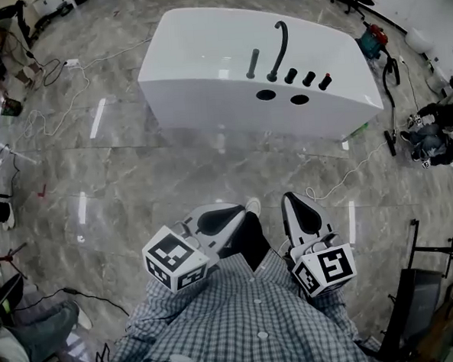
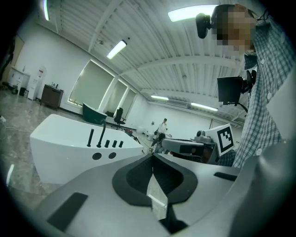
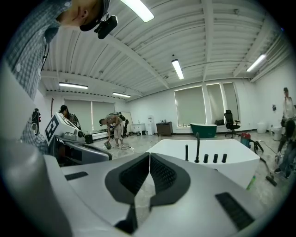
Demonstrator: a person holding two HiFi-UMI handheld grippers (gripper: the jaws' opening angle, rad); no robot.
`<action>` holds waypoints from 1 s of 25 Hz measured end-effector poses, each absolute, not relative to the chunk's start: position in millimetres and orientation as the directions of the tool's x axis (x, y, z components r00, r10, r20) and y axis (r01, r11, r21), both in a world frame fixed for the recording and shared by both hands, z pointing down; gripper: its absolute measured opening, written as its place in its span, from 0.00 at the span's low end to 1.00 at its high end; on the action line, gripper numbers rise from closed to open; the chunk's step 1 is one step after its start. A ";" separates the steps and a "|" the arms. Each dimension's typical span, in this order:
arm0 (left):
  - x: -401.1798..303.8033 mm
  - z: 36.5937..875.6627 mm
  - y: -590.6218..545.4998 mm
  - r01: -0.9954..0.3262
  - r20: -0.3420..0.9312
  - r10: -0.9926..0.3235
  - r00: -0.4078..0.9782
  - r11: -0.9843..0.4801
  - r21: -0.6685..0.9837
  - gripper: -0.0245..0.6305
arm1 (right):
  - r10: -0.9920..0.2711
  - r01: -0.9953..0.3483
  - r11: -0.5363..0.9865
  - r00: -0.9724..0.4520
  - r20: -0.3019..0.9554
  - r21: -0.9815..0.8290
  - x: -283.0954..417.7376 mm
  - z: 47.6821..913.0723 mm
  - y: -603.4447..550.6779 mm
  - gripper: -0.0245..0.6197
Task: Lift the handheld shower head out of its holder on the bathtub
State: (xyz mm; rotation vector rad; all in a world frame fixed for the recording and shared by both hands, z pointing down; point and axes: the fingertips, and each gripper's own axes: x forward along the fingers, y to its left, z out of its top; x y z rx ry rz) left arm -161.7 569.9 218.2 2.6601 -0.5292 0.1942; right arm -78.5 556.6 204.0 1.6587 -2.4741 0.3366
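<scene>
The left gripper and right gripper are both fully closed and empty. The handheld shower head stands upright on the bathtub deck, well ahead of both. Expect a rigid, smooth, probably light wand; grip mid-shaft. Only the head view shows the intervening floor.

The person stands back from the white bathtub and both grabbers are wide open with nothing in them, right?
Not quite. The left gripper and right gripper are shut, jaws together, as each gripper view shows. The rest holds: nothing is in them, and the person stands back from the white bathtub.
</scene>
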 end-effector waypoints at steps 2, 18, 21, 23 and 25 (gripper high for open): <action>-163.8 218.0 566.3 -0.403 0.209 -0.347 0.914 -0.835 0.376 0.05 | -0.890 -0.922 0.373 -0.388 0.240 -0.108 -79.3 205.0 552.4 0.07; -138.0 224.8 483.4 -0.473 0.240 -0.410 0.880 -0.800 0.367 0.05 | -0.851 -0.881 0.454 -0.473 0.229 -0.134 -58.4 210.7 464.0 0.07; -120.7 225.6 456.3 -0.483 0.241 -0.421 0.875 -0.797 0.361 0.05 | -0.845 -0.875 0.464 -0.484 0.227 -0.137 -41.6 212.2 436.0 0.07; -107.4 224.7 437.3 -0.491 0.244 -0.429 0.870 -0.796 0.353 0.05 | -0.841 -0.871 0.471 -0.491 0.227 -0.142 -28.7 212.6 416.3 0.07; -94.6 221.6 418.8 -0.499 0.245 -0.436 0.866 -0.794 0.349 0.05 | -0.836 -0.866 0.478 -0.500 0.226 -0.148 -16.5 211.5 396.5 0.07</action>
